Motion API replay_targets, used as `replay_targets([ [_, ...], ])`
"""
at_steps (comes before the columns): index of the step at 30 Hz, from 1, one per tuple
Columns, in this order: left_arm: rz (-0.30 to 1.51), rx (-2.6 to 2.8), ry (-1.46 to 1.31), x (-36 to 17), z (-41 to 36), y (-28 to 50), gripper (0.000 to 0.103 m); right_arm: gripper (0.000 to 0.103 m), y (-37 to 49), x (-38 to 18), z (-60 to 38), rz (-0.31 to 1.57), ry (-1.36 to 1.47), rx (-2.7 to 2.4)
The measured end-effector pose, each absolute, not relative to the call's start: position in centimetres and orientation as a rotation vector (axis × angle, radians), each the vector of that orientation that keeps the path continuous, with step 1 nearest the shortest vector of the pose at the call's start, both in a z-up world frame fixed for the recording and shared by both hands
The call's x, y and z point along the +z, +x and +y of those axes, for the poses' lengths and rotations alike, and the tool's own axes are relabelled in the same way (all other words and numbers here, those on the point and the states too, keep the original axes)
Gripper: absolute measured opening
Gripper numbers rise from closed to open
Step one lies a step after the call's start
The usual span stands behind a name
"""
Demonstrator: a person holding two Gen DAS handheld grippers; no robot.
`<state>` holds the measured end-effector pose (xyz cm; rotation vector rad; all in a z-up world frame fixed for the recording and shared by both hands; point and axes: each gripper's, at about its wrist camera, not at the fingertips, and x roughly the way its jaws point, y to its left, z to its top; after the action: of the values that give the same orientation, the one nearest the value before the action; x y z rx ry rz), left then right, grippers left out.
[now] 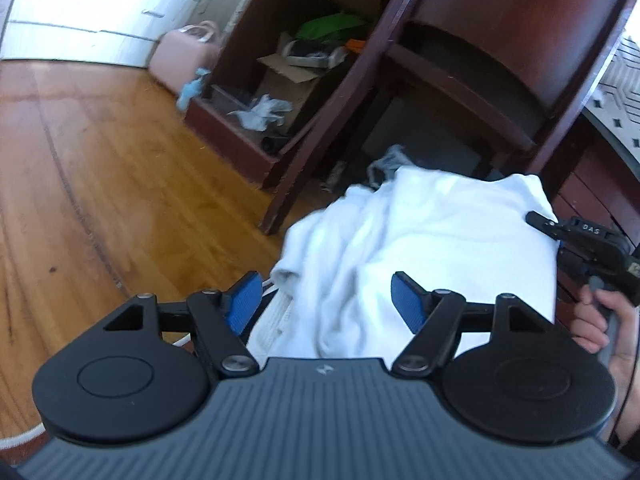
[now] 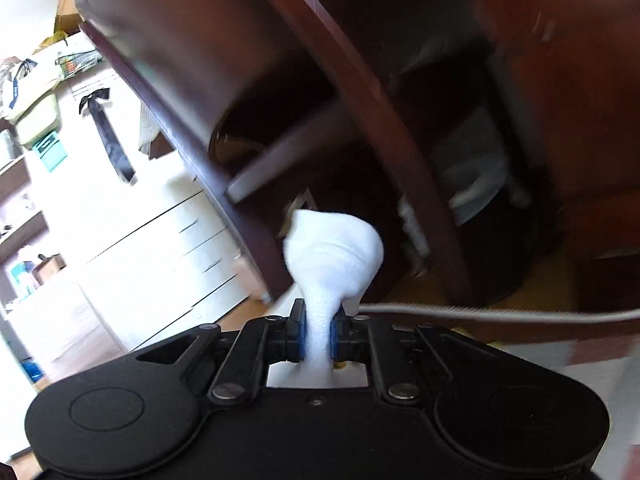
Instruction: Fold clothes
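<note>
The white garment hangs bunched in the air in front of the dark wooden chair, lifted clear of the wooden floor; nothing shows it resting on any surface. The right gripper has its fingers closed tight on a gathered neck of the cloth, which balloons out into a soft knob beyond the blue pads; in the left wrist view that same tool bites the garment's edge on the side nearest the chair's right legs. The left gripper stands wide open, holding nothing, its pads spread to either side of the rumpled folds just below the chair.

The fabric looks light, limp and thick-woven, perhaps a knit or terry; it will drape and sag from any single point, will not hold a shape, and is not fragile. Judging by the crumple, a pinch in the middle would gather several layers at once; the better hold for the open tool is likely a free hem or corner on the side of the cloth away from the chair, well apart from the clamped edge, so the two holds can stretch the piece flat. The pads should grip cloth well; slippage seems a small risk.
</note>
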<state>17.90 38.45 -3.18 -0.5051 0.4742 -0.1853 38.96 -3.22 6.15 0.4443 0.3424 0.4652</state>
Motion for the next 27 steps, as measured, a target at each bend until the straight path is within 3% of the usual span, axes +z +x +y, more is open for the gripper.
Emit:
replay_targets([
  [3,0.528,-0.214,-0.447,-2.9,36.8,19.1,0.071,0.020,42.4,4.9,-3.5,0.540,0.284,0.336],
  [6,0.526,-0.217,-0.410,-2.6,34.8,18.7,0.071,0.037,44.1,1.7,-3.5,0.691,0.106,0.132],
  [12,0.449,-0.277,-0.427,-1.7,32.7,18.3,0.071,0.039,31.4,3.1,-5.6,0.453,0.290,0.485],
  [19,0.605,-0.093,-0.278,-1.7,31.3,23.2,0.071,0.040,21.9,-1.0,1.6,0.590,-0.023,0.711],
  [24,0.569,-0.012,-0.334,-2.2,34.4,21.5,0.071,0.039,17.3,-3.4,1.9,0.638,-0.108,0.767],
  [27,0.499,-0.019,-0.372,-1.8,35.9,20.3,0.071,0.031,17.4,-2.8,1.6,0.703,-0.168,0.836],
])
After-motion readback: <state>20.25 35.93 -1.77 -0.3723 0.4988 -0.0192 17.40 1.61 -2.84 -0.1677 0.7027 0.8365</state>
